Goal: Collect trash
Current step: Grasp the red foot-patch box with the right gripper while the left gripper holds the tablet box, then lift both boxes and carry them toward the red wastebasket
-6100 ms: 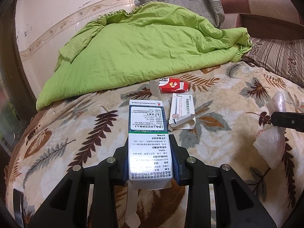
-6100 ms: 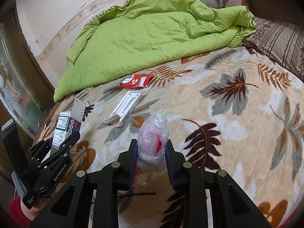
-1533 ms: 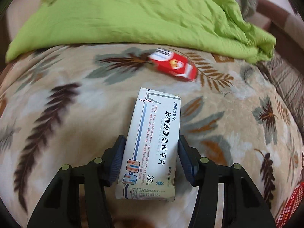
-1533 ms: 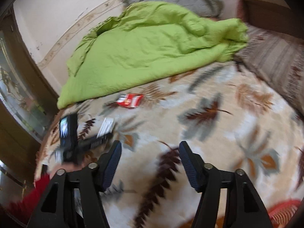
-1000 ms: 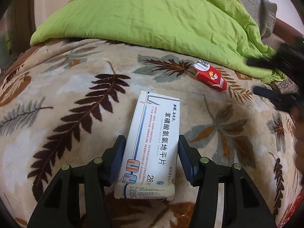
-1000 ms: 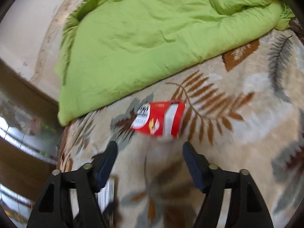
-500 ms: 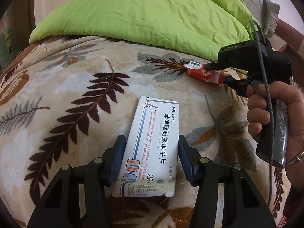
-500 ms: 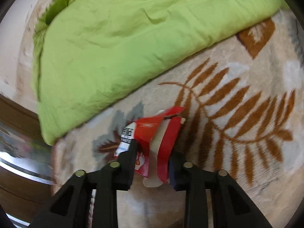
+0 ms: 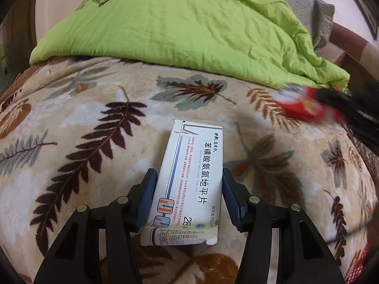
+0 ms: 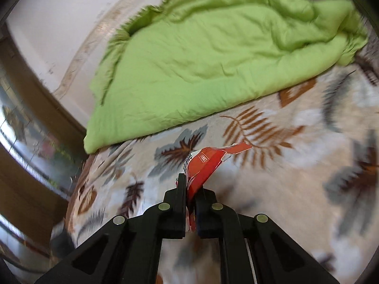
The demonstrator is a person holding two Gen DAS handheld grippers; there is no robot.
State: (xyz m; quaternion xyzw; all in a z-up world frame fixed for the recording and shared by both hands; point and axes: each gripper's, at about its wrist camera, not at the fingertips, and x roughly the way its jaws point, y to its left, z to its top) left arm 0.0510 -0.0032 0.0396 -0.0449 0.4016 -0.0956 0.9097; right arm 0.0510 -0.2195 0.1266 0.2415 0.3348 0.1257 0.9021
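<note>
A long white medicine box [image 9: 191, 179] with blue and red print is held flat between the blue pads of my left gripper [image 9: 189, 189], which is shut on it just above the leaf-patterned blanket [image 9: 94, 130]. My right gripper [image 10: 191, 184] is shut on a crushed red packet [image 10: 205, 165] and holds it lifted over the blanket. In the left wrist view that red packet [image 9: 298, 106] shows blurred at the right, with the dark right gripper [image 9: 331, 99] behind it.
A crumpled green quilt [image 9: 184, 26] covers the far half of the bed, with a grey pillow [image 9: 317, 11] behind it. A brown headboard [image 9: 350, 45] stands at the right. A wall and a dark wooden frame [image 10: 28, 99] bound the left side.
My right gripper has closed tighter on the red packet, lifted it off the blanket and drawn it away to the right. The left gripper keeps the white box almost still.
</note>
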